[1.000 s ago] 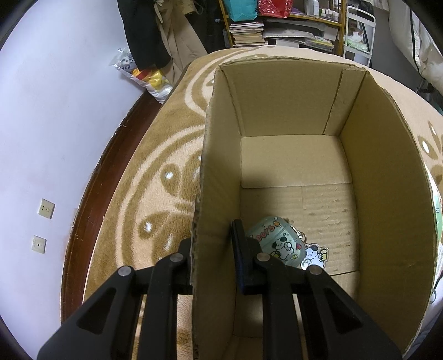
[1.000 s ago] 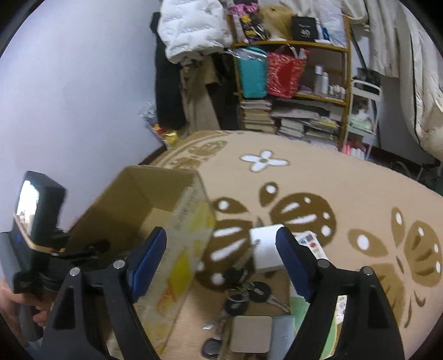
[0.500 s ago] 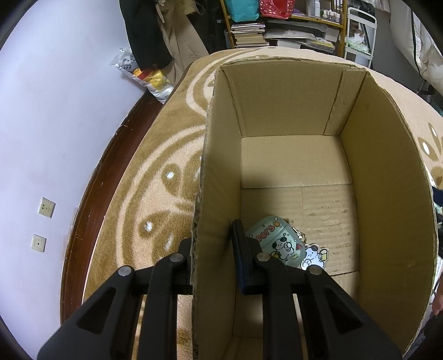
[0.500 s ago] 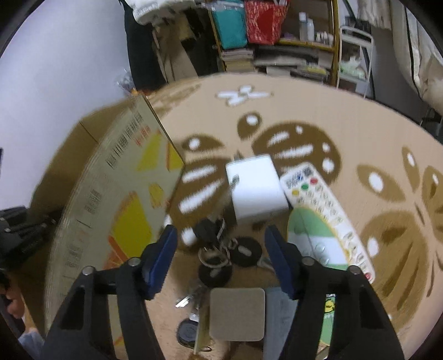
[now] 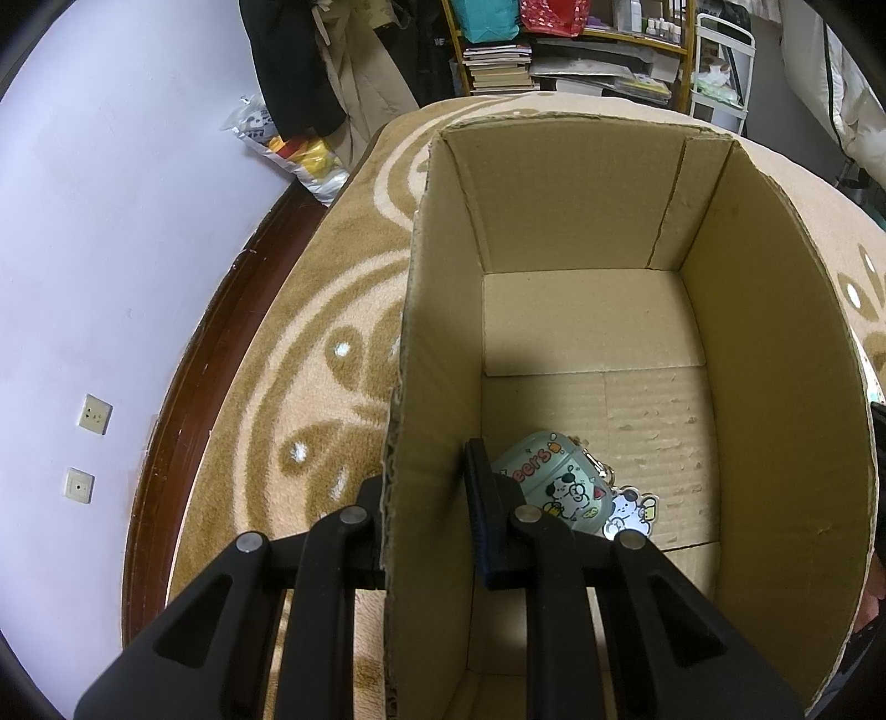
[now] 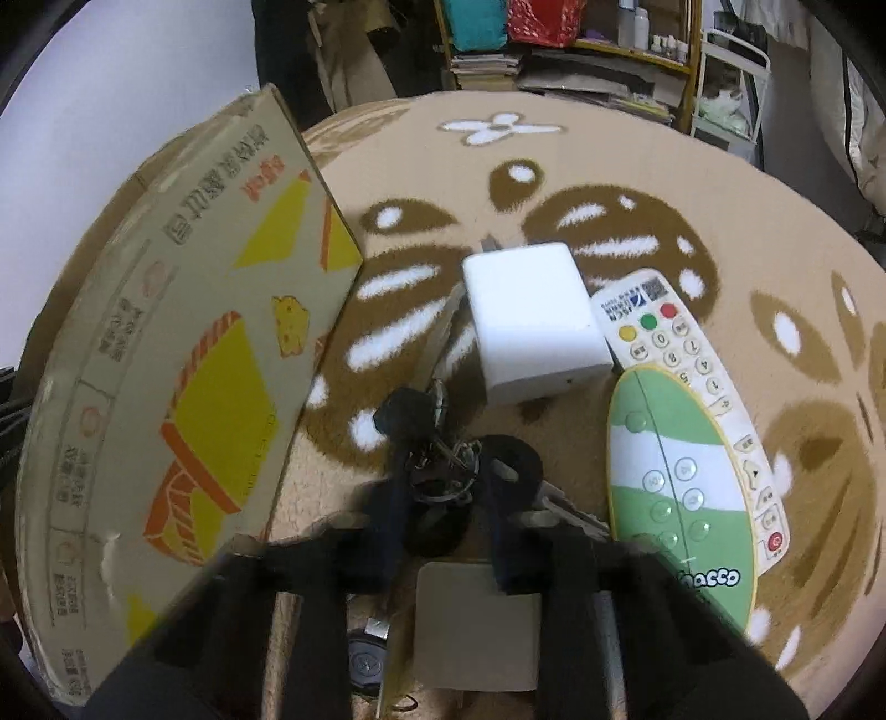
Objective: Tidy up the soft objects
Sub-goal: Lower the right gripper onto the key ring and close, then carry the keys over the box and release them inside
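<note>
My left gripper (image 5: 426, 471) is shut on the left wall of the open cardboard box (image 5: 581, 210), one finger outside and one inside. On the box floor lies a pale green earbud case (image 5: 545, 476) with a cartoon dog charm (image 5: 631, 512). In the right wrist view the same box (image 6: 183, 376) stands at the left, printed side showing. My right gripper (image 6: 446, 476) points down at the patterned carpet (image 6: 609, 166), shut on a bunch of keys (image 6: 443, 465) with black fobs.
Beside the keys lie a white charger block (image 6: 531, 321), a white remote (image 6: 681, 354), a green-and-white striped oval case (image 6: 675, 482) and a grey square pad (image 6: 476, 626). A cluttered shelf (image 6: 554, 50) and hanging coats (image 5: 310, 61) stand beyond the carpet.
My right gripper has dropped toward the carpet and its jaws have closed from wide open onto the bunch of keys. The left gripper and the box have stayed put.
</note>
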The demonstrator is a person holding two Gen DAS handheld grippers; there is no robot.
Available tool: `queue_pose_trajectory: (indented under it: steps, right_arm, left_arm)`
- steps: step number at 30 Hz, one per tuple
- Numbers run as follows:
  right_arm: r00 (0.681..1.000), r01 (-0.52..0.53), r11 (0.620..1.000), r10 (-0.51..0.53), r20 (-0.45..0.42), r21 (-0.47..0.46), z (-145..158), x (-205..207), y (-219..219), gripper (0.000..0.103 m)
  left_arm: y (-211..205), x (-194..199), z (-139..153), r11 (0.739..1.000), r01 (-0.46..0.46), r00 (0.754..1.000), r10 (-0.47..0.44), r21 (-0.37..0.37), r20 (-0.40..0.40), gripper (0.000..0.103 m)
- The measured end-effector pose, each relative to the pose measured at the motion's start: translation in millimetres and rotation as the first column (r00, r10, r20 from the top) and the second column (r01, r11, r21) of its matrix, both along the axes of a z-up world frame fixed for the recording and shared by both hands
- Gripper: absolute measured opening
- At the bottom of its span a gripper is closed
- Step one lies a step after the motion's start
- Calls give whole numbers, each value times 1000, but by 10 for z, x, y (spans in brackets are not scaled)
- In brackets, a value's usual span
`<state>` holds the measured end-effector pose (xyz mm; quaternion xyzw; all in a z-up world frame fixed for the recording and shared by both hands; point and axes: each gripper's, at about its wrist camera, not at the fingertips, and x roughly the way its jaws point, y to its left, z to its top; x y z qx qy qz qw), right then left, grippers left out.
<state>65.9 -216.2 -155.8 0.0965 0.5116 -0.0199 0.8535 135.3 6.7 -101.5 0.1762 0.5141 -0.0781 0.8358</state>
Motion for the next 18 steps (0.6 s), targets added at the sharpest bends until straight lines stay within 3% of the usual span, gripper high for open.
queue_pose_trajectory:
  steps: [8, 13, 18]
  right_arm:
    - [984, -6, 999, 13, 176, -39, 478, -127, 88, 5]
    - [970, -18, 999, 27, 242, -38, 723, -151, 182, 5]
    - [928, -31, 999, 25, 372, 10, 1154, -209, 330, 5]
  left_arm:
    - [0, -1, -2, 1000, 1, 1000, -1, 4, 1, 18]
    - [0, -1, -2, 1000, 0, 1000, 0, 4, 1, 18]
    - [6, -3, -3, 1000, -1, 1000, 1, 0, 0, 18]
